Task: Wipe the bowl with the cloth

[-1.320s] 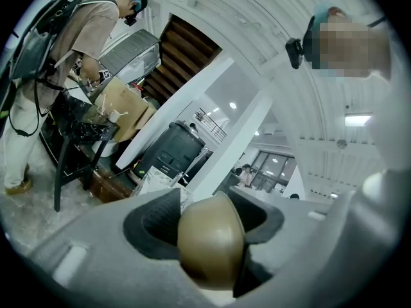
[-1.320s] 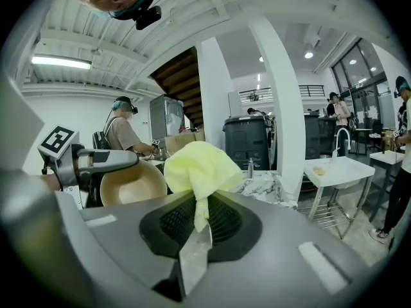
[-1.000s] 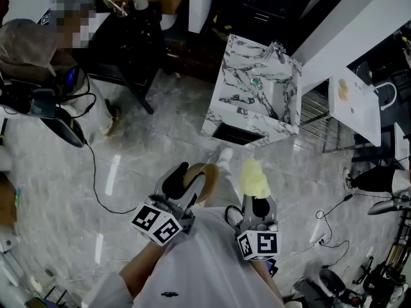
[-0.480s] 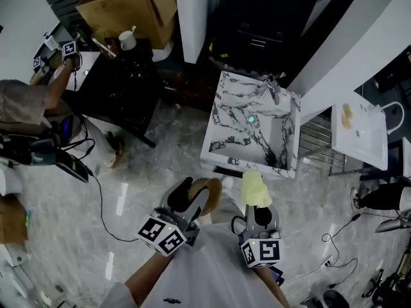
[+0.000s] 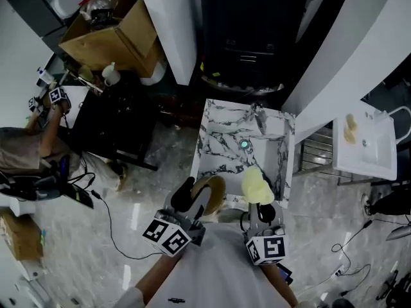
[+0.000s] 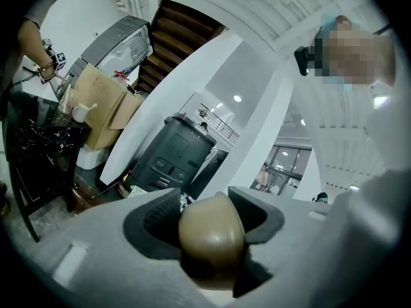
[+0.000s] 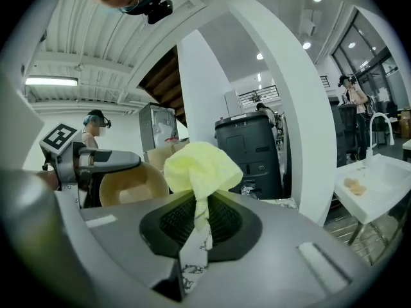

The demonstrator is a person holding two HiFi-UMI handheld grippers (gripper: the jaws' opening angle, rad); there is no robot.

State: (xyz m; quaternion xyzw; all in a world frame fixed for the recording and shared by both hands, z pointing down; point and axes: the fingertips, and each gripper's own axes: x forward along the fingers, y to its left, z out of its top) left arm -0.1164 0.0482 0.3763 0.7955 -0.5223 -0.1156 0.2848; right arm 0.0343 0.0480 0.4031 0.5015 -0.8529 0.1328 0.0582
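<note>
The left gripper (image 6: 207, 223) has its jaws clamped on a tan bowl (image 5: 212, 188). The bowl stands on edge between the dark pads, filling the gap. In the right gripper view its hollow side faces toward the right gripper (image 7: 202, 220). That gripper's jaws are drawn nearly together, pinching the thin lower tail of a pale yellow cloth (image 7: 202, 165). The rest of the cloth bunches into a loose puff above the jaws.

In the head view both are held in the air close in front of the person's body. The bowl is on the left and the cloth just beside it on the right, with a narrow gap between them. They hang over the near edge of a white marble bench (image 5: 218, 124) veined in black, which has a sunken basin. A metal tap (image 5: 259, 117) stands at the far side of the basin and a green drain (image 5: 244, 144) lies in its floor.

The left marker cube (image 5: 168, 236) and the right marker cube (image 5: 266, 249) bear black-and-white square block patterns.

Beyond the bench stands a black cabinet (image 5: 250, 31), with a cardboard box (image 5: 112, 37) to its left. A white sink (image 5: 363, 140) is at the right. The floor (image 5: 128, 197) is glossy grey stone.
</note>
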